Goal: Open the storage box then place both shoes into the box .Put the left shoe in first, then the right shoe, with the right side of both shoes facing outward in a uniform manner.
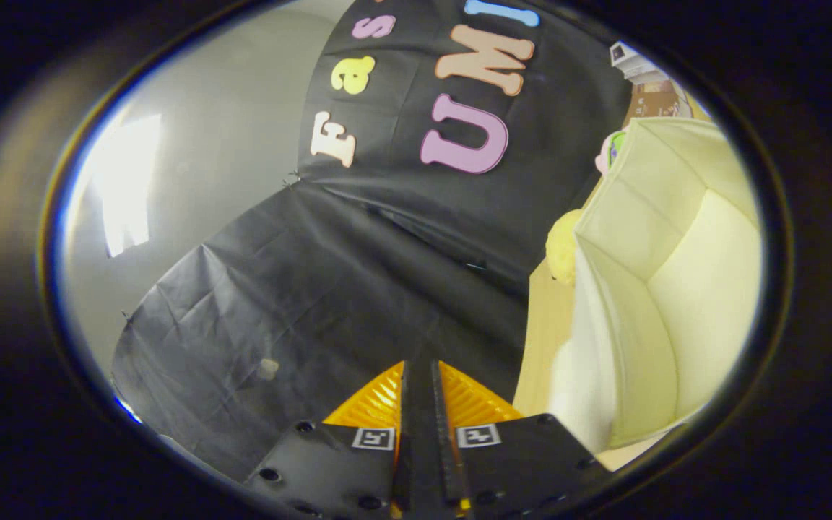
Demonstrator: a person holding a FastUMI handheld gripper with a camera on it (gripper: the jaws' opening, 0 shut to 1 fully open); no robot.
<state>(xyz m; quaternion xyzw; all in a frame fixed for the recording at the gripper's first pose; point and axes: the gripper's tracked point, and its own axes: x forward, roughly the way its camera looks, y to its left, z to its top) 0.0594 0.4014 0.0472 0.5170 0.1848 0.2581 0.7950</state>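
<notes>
Gripper (pixel 422 375) at lower centre: fingers pressed together, holding nothing. Storage box (pixel 669 289) at right of frame; lid state unclear. Shoe placement apparently outstanding.

Cloth-walled recording booth (pixel 358 289)

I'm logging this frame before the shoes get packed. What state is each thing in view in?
gripper: fingers shut together, nothing between them, aimed at the black cloth wall.
storage box: pale yellow, beside the fingers, tilted in the view; open or closed cannot be told.
yellow soft item: tucked behind the box, mostly hidden.
</notes>
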